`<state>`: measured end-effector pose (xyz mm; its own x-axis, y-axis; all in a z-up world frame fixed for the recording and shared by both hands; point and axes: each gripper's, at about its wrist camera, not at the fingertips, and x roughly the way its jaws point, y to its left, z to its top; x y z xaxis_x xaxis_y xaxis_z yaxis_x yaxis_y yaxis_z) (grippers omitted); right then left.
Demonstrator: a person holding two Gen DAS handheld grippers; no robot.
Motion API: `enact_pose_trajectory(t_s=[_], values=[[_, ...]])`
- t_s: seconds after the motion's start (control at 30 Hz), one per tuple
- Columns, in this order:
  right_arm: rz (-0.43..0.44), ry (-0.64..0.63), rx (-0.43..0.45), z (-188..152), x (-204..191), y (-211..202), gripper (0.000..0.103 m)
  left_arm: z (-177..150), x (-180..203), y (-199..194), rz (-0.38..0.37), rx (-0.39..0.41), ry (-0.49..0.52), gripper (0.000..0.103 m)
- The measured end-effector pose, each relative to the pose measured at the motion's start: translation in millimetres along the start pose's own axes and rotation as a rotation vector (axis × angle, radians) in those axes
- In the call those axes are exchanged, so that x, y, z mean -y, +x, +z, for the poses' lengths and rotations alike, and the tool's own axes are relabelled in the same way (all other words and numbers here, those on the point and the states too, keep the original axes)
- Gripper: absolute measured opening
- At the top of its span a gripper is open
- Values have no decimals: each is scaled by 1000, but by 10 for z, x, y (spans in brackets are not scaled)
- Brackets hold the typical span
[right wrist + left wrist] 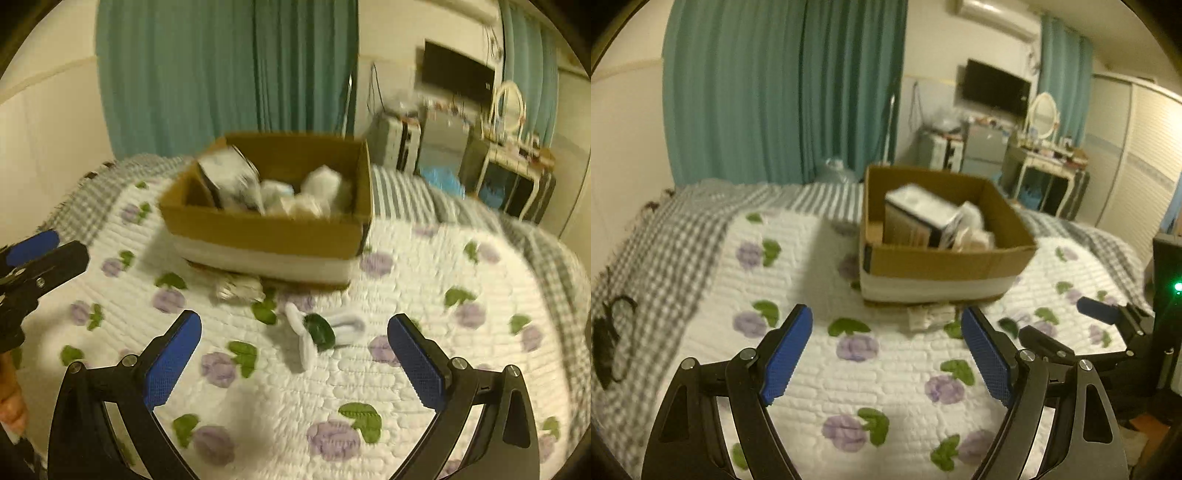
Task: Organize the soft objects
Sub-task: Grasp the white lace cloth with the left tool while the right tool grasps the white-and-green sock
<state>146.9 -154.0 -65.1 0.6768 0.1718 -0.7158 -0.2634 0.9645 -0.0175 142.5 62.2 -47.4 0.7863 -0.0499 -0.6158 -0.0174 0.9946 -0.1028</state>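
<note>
A cardboard box stands on the flowered quilt and holds a white-and-black carton and white soft bundles. A small white crumpled item lies just in front of the box. A dark green piece with white loops lies on the quilt between the right gripper's fingers, ahead of them. My left gripper is open and empty. My right gripper is open and empty; it also shows at the right edge of the left wrist view.
The white quilt with purple flowers covers a grey checked bedspread. A black cable lies at the bed's left edge. Teal curtains, a dressing table with mirror and a wall TV stand beyond the bed.
</note>
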Motion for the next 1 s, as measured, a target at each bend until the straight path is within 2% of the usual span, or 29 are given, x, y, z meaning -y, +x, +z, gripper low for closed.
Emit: enact_pose_trajectory(t_s=[0.2, 0.4, 0.47, 0.5, 0.53, 0.57, 0.67, 0.8, 0.97, 1.0], values=[[-45, -21, -104, 4, 162, 698, 101, -107, 144, 592, 6, -80, 11, 84], [-62, -22, -160, -121, 294, 1150, 101, -184, 261, 994, 18, -127, 42, 84], [-55, -23, -172, -168, 331, 1243, 91, -205, 281, 1082, 15, -140, 41, 84], [-43, -16, -182, -188, 354, 1279, 80, -213, 295, 1108, 13, -144, 39, 84], [-43, -18, -178, -196, 368, 1280, 69, -222, 313, 1144, 8, -151, 39, 84], [-38, -27, -166, -193, 388, 1242, 65, -224, 338, 1182, 0, -162, 40, 84], [-15, 6, -140, -150, 521, 1119, 65, -209, 413, 1280, -20, -187, 38, 84], [-46, 45, -86, -91, 684, 978, 65, -211, 504, 1384, -39, -195, 39, 84], [-43, 79, -80, -85, 780, 978, 65, -243, 541, 1517, -59, -196, 27, 81], [-48, 74, -79, -92, 781, 983, 65, -246, 539, 1524, -66, -196, 28, 77]])
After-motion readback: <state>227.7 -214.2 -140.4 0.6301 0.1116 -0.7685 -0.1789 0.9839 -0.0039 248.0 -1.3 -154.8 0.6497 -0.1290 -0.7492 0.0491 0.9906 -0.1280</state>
